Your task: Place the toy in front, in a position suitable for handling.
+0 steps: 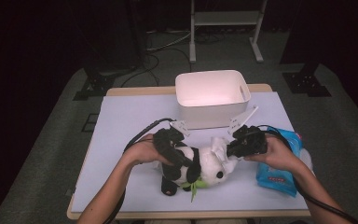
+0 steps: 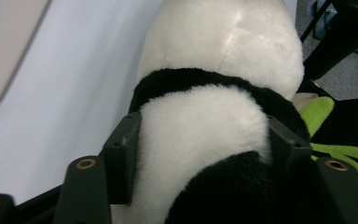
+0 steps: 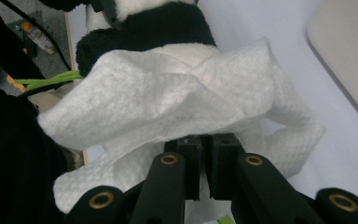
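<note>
On the pale table, the left gripper clasps the plush panda around its white-and-black body — a pad presses the fur on each side. The panda lies near the table's front edge, a green sprig beneath it. At its head, the right gripper pinches a white wipe between clenched jaws. Farther off stands a white bin; at the right edge lies a blue wipe pack.
</note>
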